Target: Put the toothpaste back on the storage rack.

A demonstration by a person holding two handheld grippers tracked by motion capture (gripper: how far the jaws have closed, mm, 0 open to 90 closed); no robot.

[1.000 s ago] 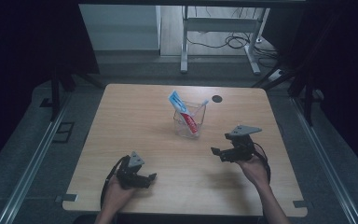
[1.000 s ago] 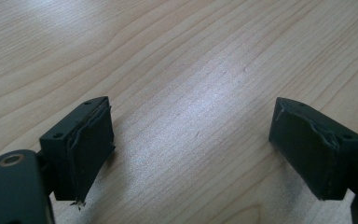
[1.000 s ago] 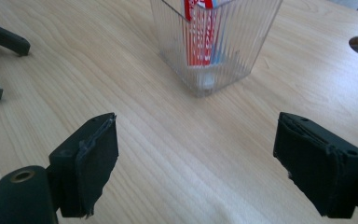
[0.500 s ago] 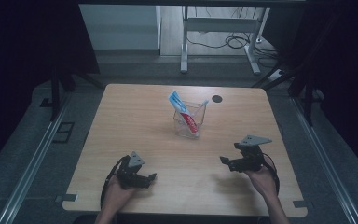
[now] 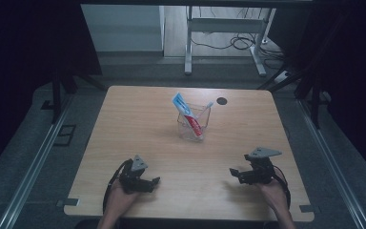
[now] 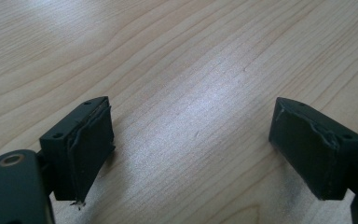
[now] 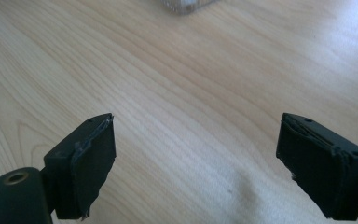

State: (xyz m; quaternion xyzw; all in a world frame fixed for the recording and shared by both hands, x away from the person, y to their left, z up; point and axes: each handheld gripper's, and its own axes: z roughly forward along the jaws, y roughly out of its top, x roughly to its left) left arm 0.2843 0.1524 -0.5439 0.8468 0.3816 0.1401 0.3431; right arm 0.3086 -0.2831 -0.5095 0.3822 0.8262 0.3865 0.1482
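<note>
The clear cup (image 5: pixel 194 125) holds the toothpaste tube (image 5: pixel 188 114) and toothbrush (image 5: pixel 204 108) upright mid-table (image 5: pixel 138 119), well apart from the left claw (image 5: pixel 155 181) and right claw (image 5: pixel 232 172), both wide and empty near the front edge.

You work on a pale wood-grain table (image 5: pixel 138 119) with a soft sheen; the cup (image 5: pixel 193 125) is clear plastic, your gripper pads (image 6: pixel 93 144) matt black and frayed.

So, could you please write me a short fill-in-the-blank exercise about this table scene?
1. The toothpaste tube stands inside a clear ____.
2. The jaws of the left gripper stand ____, with bare wood between them.
3. The right gripper holds ____.
4. The table top is made of ____.

Missing words: cup; open; nothing; wood
</note>
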